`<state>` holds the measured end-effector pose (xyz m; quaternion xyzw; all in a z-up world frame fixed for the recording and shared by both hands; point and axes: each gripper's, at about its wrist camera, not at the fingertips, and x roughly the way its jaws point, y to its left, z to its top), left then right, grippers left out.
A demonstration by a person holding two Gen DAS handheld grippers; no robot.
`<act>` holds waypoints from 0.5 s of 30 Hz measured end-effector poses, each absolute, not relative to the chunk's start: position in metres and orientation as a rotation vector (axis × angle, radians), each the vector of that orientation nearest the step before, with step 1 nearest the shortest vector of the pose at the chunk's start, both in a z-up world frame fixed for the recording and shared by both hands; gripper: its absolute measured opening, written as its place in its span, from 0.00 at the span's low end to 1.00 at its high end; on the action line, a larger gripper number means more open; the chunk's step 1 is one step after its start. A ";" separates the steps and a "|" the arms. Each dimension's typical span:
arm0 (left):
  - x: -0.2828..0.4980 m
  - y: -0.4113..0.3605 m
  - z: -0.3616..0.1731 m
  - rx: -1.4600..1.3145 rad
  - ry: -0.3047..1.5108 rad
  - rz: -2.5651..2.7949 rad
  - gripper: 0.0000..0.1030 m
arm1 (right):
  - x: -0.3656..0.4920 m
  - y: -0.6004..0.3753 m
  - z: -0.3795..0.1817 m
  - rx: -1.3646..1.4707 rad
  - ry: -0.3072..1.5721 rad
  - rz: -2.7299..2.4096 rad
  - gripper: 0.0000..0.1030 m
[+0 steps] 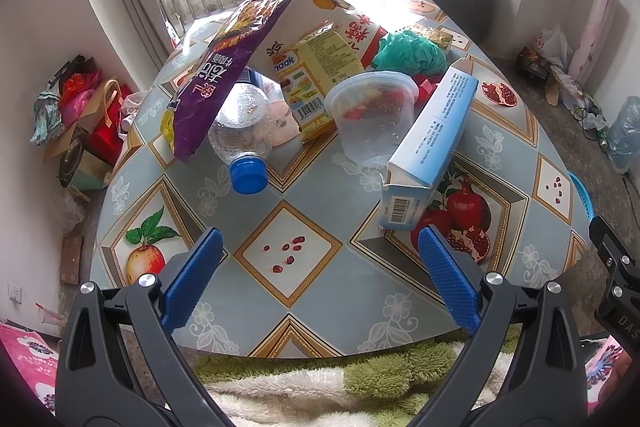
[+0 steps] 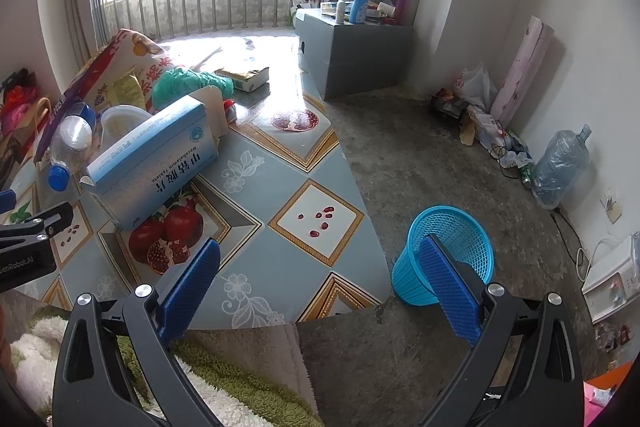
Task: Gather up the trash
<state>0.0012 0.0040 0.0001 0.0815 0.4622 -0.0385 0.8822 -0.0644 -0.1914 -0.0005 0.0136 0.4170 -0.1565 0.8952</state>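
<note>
A pile of trash lies on the table (image 1: 240, 299): a purple snack bag (image 1: 232, 63), a clear bottle with a blue cap (image 1: 244, 131), a yellow packet (image 1: 316, 75), a clear plastic tub (image 1: 372, 115), a blue-and-white medicine box (image 1: 432, 143) and a crumpled green bag (image 1: 408, 51). My left gripper (image 1: 320, 247) is open and empty above the table's near edge. My right gripper (image 2: 320, 259) is open and empty, over the table's right corner. A blue mesh waste basket (image 2: 444, 255) stands on the floor beside the table. The medicine box (image 2: 156, 159) also shows in the right wrist view.
A large printed bag (image 1: 360, 19) lies behind the pile. A grey cabinet (image 2: 352, 51) with bottles stands by the window. A water jug (image 2: 560, 167) and clutter line the right wall. Bags (image 1: 88, 115) sit on the floor at left. A green-white rug (image 1: 320, 383) lies below.
</note>
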 end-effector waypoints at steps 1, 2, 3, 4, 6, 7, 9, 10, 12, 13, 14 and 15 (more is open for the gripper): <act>0.001 0.004 0.000 0.170 0.963 -0.080 0.91 | -0.064 -0.191 0.000 0.028 0.865 -0.324 0.94; 0.001 0.004 0.000 0.170 0.963 -0.080 0.91 | -0.065 -0.191 -0.001 0.028 0.864 -0.325 0.94; 0.001 0.004 0.000 0.170 0.963 -0.080 0.91 | -0.065 -0.192 0.000 0.029 0.864 -0.325 0.94; 0.002 0.004 0.000 0.171 0.963 -0.080 0.91 | -0.064 -0.191 -0.001 0.029 0.864 -0.325 0.94; 0.001 0.004 0.000 0.170 0.964 -0.080 0.91 | -0.064 -0.191 -0.001 0.029 0.864 -0.325 0.94; 0.002 0.005 0.000 0.170 0.963 -0.080 0.91 | -0.064 -0.191 -0.001 0.028 0.864 -0.325 0.94; 0.001 0.004 0.000 0.170 0.963 -0.079 0.91 | -0.064 -0.191 -0.001 0.028 0.864 -0.325 0.94; 0.001 0.004 0.000 0.170 0.963 -0.079 0.91 | -0.065 -0.191 -0.001 0.029 0.864 -0.324 0.94; 0.002 0.005 0.000 0.171 0.963 -0.079 0.91 | -0.065 -0.191 -0.001 0.028 0.864 -0.325 0.94; 0.002 0.005 -0.001 0.171 0.964 -0.079 0.91 | -0.065 -0.191 -0.001 0.028 0.863 -0.325 0.94; 0.002 0.005 0.000 0.172 0.964 -0.079 0.91 | -0.065 -0.191 -0.001 0.028 0.864 -0.325 0.94; 0.002 0.005 0.000 0.171 0.964 -0.079 0.91 | -0.065 -0.191 -0.001 0.028 0.864 -0.325 0.94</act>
